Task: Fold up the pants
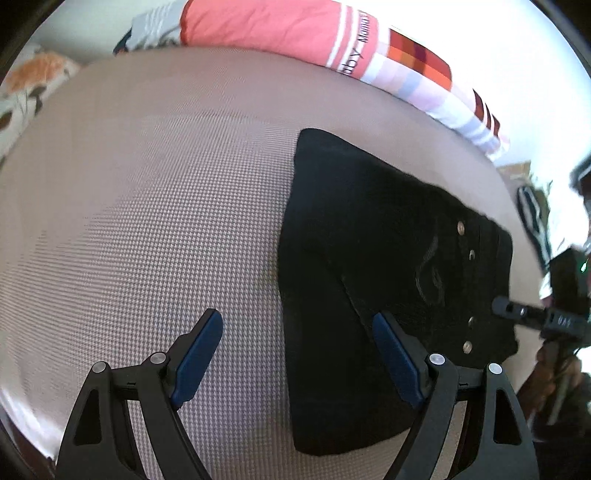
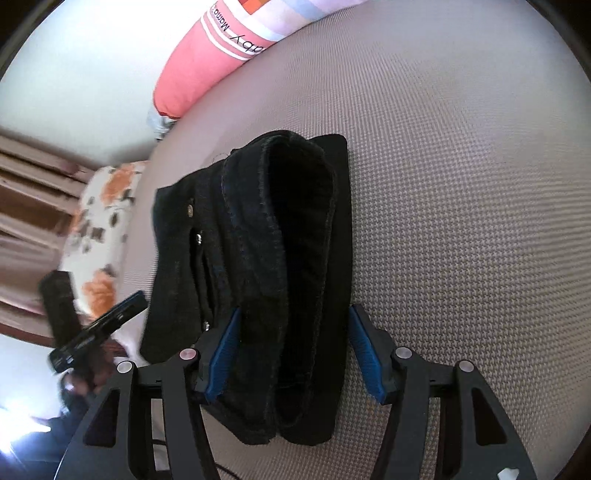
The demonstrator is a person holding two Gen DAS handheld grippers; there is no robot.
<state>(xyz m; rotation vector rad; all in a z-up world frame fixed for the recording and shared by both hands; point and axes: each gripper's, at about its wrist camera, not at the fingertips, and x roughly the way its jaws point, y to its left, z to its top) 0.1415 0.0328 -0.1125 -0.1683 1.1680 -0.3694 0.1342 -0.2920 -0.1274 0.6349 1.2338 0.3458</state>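
Black pants [image 1: 373, 258] lie folded into a compact stack on the beige checked bed cover [image 1: 147, 203]. Metal rivets show on the top layer. My left gripper [image 1: 297, 356] is open above the stack's left edge, holding nothing. In the right wrist view the pants [image 2: 266, 266] show their stacked folded layers end-on. My right gripper [image 2: 293, 354] is open, with its blue pads on either side of the near end of the stack. The right gripper also shows at the right edge of the left wrist view [image 1: 532, 314], and the left gripper shows at the left of the right wrist view [image 2: 99, 328].
A pink bolster pillow [image 1: 280, 33] and a checked pillow [image 1: 436, 85] lie along the far edge of the bed. A floral pillow [image 2: 99, 236] lies at one corner. The bed cover [image 2: 461, 184] stretches wide beside the pants.
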